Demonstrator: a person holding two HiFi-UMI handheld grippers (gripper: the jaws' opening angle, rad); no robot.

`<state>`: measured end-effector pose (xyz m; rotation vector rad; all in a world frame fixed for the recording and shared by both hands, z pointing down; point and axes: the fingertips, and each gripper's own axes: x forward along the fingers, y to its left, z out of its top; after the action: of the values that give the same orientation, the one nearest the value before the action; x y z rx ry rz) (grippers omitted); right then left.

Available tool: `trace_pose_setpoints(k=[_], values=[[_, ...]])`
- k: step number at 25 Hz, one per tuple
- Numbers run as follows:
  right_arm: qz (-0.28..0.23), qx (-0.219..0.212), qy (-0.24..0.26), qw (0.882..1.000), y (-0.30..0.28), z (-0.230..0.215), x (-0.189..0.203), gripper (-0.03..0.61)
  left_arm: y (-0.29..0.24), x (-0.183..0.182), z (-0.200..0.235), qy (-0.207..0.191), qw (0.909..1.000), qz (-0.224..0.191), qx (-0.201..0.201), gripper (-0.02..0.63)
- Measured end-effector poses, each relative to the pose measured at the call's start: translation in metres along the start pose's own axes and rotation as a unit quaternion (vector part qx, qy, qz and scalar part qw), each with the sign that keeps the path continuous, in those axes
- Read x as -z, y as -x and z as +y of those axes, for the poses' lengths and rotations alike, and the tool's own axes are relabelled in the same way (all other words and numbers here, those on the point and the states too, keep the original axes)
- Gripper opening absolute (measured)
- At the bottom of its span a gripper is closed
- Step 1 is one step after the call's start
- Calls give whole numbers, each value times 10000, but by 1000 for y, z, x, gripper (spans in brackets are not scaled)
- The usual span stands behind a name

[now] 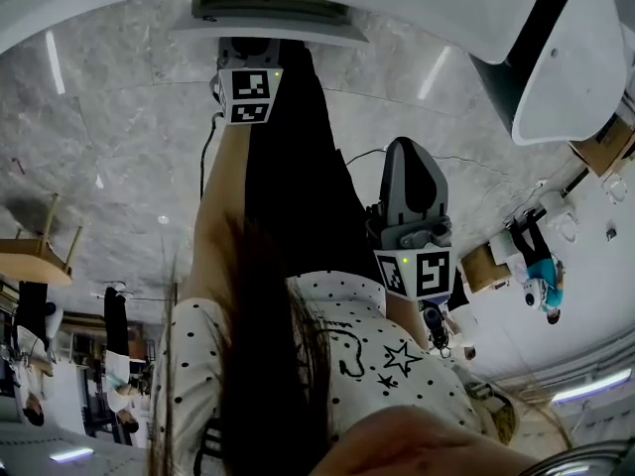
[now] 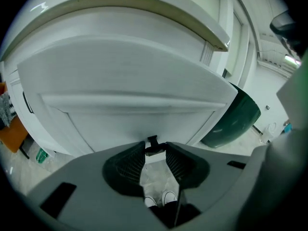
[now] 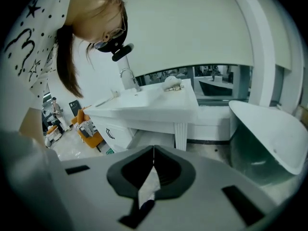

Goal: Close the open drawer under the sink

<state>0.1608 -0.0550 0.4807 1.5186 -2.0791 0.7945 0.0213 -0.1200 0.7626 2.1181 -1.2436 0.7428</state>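
The left gripper (image 2: 155, 149), jaws wide and empty, sits at the drawer front (image 2: 134, 88) jutting out under the sink (image 3: 144, 102), seemingly straddling its black handle (image 2: 152, 142) to push, while the right gripper (image 3: 153, 152) hangs pinched together, idle.

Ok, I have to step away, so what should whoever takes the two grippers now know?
Left gripper: jaws open, the small black handle of the white panelled drawer front at their tips, not gripped.
Right gripper: shut, empty, away from the white sink cabinet.
Done: left gripper is at the drawer.
To do: push the drawer shut; in the head view it seems open.
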Motion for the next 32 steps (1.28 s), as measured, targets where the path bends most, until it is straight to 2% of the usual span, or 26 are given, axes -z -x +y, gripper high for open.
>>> trace_pose_setpoints(k=[11, 24, 32], values=[[89, -34, -27, 10000, -6, -5, 3, 14, -3, -4, 2, -59, 10000, 11, -49, 133], [144, 72, -151, 9998, -13, -13, 4, 14, -48, -66, 25, 66, 9991, -398, -94, 133], [173, 165, -218, 9995, -14, -17, 2, 14, -64, -84, 31, 34, 9992, -397, -14, 133]])
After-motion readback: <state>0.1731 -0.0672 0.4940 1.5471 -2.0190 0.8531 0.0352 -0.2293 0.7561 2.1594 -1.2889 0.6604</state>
